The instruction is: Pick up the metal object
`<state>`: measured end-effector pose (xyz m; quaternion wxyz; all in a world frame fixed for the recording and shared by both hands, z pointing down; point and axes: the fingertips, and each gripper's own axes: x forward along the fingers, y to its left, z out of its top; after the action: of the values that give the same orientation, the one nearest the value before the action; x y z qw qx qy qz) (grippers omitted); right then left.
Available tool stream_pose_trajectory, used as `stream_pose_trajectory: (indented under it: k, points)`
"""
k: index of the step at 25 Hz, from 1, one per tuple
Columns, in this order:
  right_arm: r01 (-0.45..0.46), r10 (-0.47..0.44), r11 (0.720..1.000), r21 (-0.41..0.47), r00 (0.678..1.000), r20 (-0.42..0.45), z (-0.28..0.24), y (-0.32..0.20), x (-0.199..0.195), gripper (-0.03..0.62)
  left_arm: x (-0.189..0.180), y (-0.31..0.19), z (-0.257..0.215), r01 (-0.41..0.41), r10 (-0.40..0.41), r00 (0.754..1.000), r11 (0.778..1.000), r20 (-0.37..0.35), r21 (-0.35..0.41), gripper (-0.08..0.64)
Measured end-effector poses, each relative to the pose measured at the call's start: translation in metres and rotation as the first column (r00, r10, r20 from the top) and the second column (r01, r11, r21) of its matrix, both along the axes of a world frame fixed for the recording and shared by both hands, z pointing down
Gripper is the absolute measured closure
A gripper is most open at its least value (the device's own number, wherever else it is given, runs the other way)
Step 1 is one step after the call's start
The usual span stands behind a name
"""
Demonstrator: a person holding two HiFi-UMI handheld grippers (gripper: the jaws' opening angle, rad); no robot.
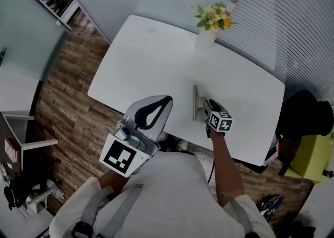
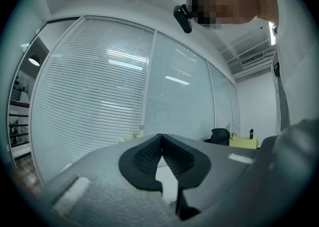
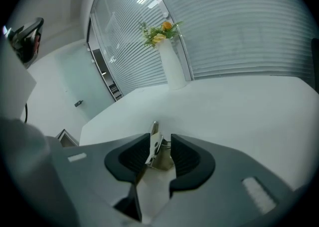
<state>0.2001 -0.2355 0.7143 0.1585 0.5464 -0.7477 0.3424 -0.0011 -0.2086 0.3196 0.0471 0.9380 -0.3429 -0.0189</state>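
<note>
So that it can clamp the metal object (image 3: 154, 134) lying well short of the vase (image 3: 172, 66), the right gripper (image 3: 160, 152) straddles it, jaws wide; the left gripper (image 2: 160, 144) idles, closed and empty.

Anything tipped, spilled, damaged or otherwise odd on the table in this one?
Nothing stands out. The vase of flowers stands upright on the white table with no spill, and the metal object sits near the person's edge, between the right gripper's open jaws.
</note>
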Motion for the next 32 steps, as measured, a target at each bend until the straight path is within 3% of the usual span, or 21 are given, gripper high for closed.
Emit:
stream_pose_trajectory:
  k: [15, 32]
  points:
    - [0.023, -0.022, 0.999, -0.03, 0.999, 0.039, 0.017, -0.006, -0.019, 0.46, -0.014, -0.007, 0.003, 0.032, -0.031, 0.999, 0.999, 0.018, -0.013, 0.561]
    - [0.009, -0.01, 1.0, 0.012, 0.996, 0.09, 0.01, -0.009, -0.028, 0.525, -0.017, -0.009, 0.002, 0.038, -0.038, 0.999, 0.999, 0.019, -0.013, 0.561]
